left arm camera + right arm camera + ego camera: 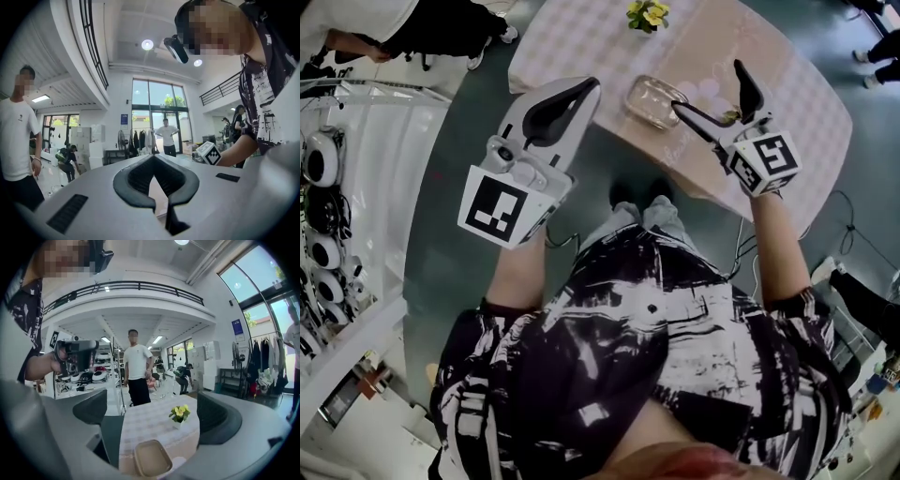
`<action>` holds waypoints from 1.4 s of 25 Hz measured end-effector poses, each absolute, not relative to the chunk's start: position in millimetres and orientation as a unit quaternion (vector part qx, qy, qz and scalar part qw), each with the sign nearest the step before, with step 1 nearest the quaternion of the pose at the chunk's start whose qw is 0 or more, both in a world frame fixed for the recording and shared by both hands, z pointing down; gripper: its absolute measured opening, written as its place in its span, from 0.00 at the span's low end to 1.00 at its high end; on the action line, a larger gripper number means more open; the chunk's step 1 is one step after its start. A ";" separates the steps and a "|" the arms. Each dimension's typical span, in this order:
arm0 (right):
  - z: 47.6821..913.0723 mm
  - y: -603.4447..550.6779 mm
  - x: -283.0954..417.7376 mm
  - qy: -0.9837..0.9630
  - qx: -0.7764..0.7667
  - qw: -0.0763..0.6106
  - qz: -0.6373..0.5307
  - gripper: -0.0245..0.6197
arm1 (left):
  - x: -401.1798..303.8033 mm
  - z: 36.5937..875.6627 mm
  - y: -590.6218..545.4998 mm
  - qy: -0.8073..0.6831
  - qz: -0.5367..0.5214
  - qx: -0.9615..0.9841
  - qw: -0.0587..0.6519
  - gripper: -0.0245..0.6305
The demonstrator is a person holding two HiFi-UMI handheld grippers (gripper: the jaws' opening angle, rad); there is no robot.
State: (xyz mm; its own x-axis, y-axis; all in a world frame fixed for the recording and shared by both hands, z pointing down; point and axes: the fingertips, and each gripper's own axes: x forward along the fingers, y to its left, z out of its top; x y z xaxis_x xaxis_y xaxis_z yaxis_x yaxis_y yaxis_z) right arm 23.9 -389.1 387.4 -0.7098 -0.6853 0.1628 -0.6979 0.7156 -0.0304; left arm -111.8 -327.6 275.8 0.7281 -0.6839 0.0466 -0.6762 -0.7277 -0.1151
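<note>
My left gripper (584, 89) hangs over the grey floor just off the near left edge of the table (581, 47), its black-padded jaws shut with nothing between them. In the left gripper view the left gripper (153, 160) shows its pads meeting at the tip. My right gripper (708, 86) is open above the table's near edge, right beside a clear shallow container (656, 101). In the right gripper view the right gripper (154, 416) has its jaws wide apart, with the container (152, 458) low between them and a small pot of yellow flowers (179, 414) farther back.
The table wears a pink checked cloth (145, 423); the flower pot (647, 14) sits at its far side. White racks with helmet-like devices (319, 216) line the left. People stand around: a person (137, 366) behind the table, another person (18, 131) at left. A cable (848, 225) lies at right.
</note>
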 end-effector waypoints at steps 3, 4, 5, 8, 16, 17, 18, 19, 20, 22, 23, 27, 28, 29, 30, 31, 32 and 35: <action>439.2 -402.0 30.7 -0.910 0.392 0.089 0.100 0.93 | -111.1 284.7 -335.3 0.367 -0.046 -0.929 0.034 0.04; 457.5 -405.0 34.0 -0.904 0.399 0.094 0.121 0.93 | -109.9 287.5 -337.3 0.367 -0.046 -0.929 0.029 0.04; 475.9 -406.5 37.5 -0.897 0.405 0.098 0.144 0.93 | -108.5 290.2 -338.7 0.366 -0.047 -0.929 0.025 0.04; 531.6 -405.3 47.6 -0.876 0.420 0.114 0.208 0.92 | -105.0 300.6 -340.5 0.362 -0.056 -0.930 0.019 0.04; 628.0 -393.4 55.6 -0.842 0.421 0.158 0.297 0.92 | -103.8 311.2 -344.1 0.366 -0.060 -0.929 0.005 0.04; 634.4 -392.5 55.1 -0.841 0.420 0.161 0.302 0.92 | -104.0 311.3 -344.2 0.366 -0.061 -0.929 0.006 0.04; 640.0 -391.9 54.9 -0.839 0.419 0.163 0.307 0.91 | -103.9 311.3 -344.4 0.365 -0.061 -0.929 0.007 0.04; 645.1 -391.8 55.2 -0.836 0.419 0.164 0.313 0.90 | -103.9 311.5 -344.8 0.365 -0.061 -0.929 0.007 0.04; 650.0 -392.1 55.9 -0.833 0.420 0.164 0.320 0.88 | -103.8 312.1 -345.4 0.365 -0.061 -0.929 0.007 0.04; 658.5 -393.5 57.6 -0.828 0.422 0.162 0.333 0.83 | -103.9 314.1 -347.0 0.365 -0.062 -0.929 0.007 0.04; 662.1 -394.0 58.3 -0.825 0.422 0.162 0.339 0.81 | -104.0 314.7 -347.5 0.365 -0.063 -0.929 0.006 0.04; 673.4 -394.2 60.6 -0.814 0.422 0.156 0.368 0.69 | -103.0 313.9 -347.7 0.367 -0.066 -0.928 0.003 0.04; 676.5 -394.5 61.2 -0.811 0.422 0.155 0.376 0.66 | -102.7 314.1 -348.2 0.367 -0.066 -0.928 0.003 0.04; 680.3 -394.8 62.2 -0.807 0.422 0.153 0.383 0.62 | -102.4 314.7 -348.9 0.367 -0.067 -0.928 0.003 0.04; 684.6 -394.9 63.5 -0.803 0.422 0.152 0.393 0.57 | -102.1 315.5 -349.7 0.367 -0.068 -0.928 0.003 0.04; 688.7 -394.5 64.7 -0.798 0.422 0.148 0.404 0.53 | -101.9 316.5 -350.3 0.367 -0.068 -0.928 0.003 0.04; 692.4 -393.7 65.4 -0.794 0.420 0.144 0.416 0.45 | -101.6 317.6 -350.8 0.367 -0.069 -0.928 0.002 0.04; 700.5 -391.4 65.8 -0.783 0.413 0.129 0.447 0.31 | -100.7 320.6 -350.9 0.368 -0.072 -0.927 0.001 0.04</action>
State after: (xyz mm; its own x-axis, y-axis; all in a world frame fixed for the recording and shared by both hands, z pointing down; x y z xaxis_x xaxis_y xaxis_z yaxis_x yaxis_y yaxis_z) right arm 65.8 -391.4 700.5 -0.6251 -0.5311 0.5721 -0.7626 0.2589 -0.5928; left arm -100.7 -350.9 320.6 0.7190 -0.6821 0.1333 -0.6819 -0.7294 -0.0546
